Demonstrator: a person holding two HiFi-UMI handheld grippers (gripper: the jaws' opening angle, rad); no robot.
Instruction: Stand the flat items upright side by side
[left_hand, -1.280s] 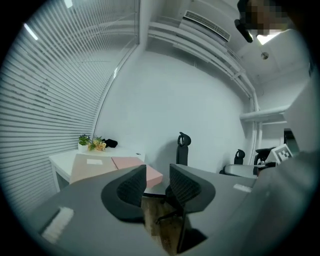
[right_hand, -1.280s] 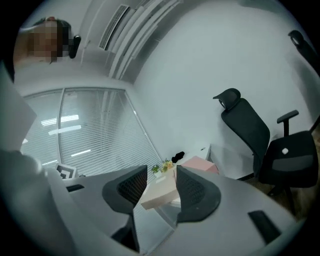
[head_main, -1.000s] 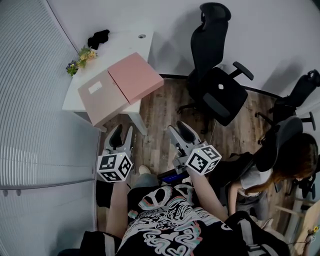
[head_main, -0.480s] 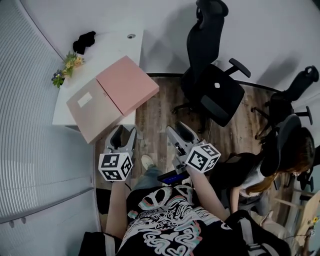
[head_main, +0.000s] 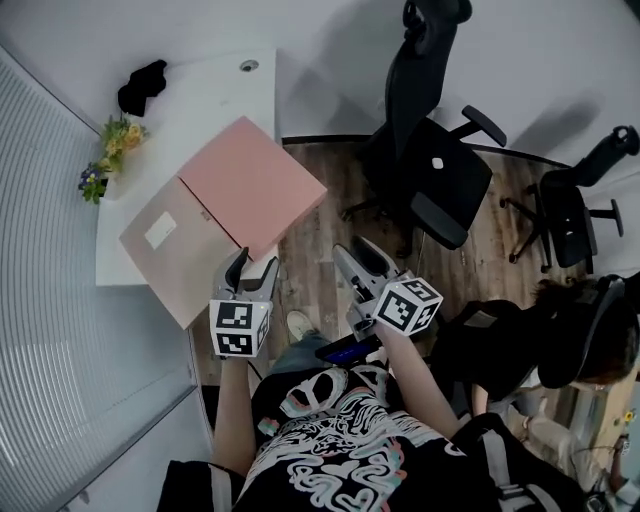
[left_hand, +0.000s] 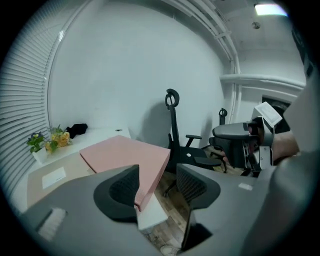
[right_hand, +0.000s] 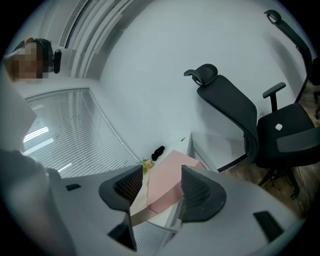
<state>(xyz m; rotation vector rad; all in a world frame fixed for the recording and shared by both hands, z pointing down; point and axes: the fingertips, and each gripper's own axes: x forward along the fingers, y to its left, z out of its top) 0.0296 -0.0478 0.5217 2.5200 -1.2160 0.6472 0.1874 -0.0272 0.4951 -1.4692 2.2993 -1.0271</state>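
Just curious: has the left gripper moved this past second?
Yes. The left gripper has neared the white desk, almost reaching the pink box; its jaws, nothing between them, have just been opening.

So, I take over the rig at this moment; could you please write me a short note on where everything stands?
Left tongs: open and empty, jaws have just been opening, pointing at the boxes.
Right tongs: open and empty, jaws have just been opening, over the floor beside the table.
Things: the pink box and the beige box lie flat next to each other on the white table, and both overhang its near edge.
Done: nothing is standing upright yet.
To do: grip each box and stand both upright side by side.
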